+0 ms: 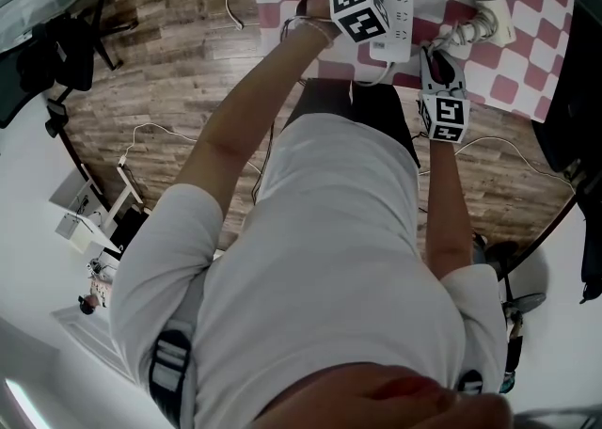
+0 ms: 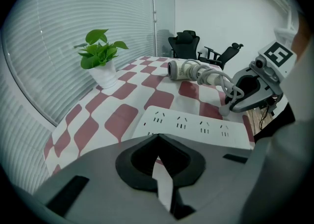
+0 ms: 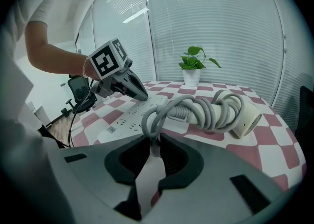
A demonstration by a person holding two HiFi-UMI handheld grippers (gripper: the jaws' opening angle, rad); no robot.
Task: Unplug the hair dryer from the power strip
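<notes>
A white power strip (image 2: 196, 126) lies on the red-and-white checked tablecloth (image 2: 98, 120). My left gripper (image 2: 157, 137) is shut, its tips meeting and resting down on the near end of the power strip (image 1: 400, 4). A white hair dryer (image 3: 223, 112), its grey cord (image 3: 159, 115) coiled around the handle, lies on the cloth to the right of the strip. My right gripper (image 3: 153, 140) is shut on the white plug (image 3: 153, 145) at the cord's end. The plug (image 2: 224, 111) hangs just off the strip's edge, out of the sockets. In the head view the right gripper (image 1: 435, 49) sits between strip and hair dryer (image 1: 491, 18).
A potted green plant (image 2: 100, 60) stands on the table by the blinds. Black office chairs (image 2: 189, 46) stand beyond the table's far edge. White cables (image 1: 141, 135) trail over the wooden floor (image 1: 169, 60) beside the table.
</notes>
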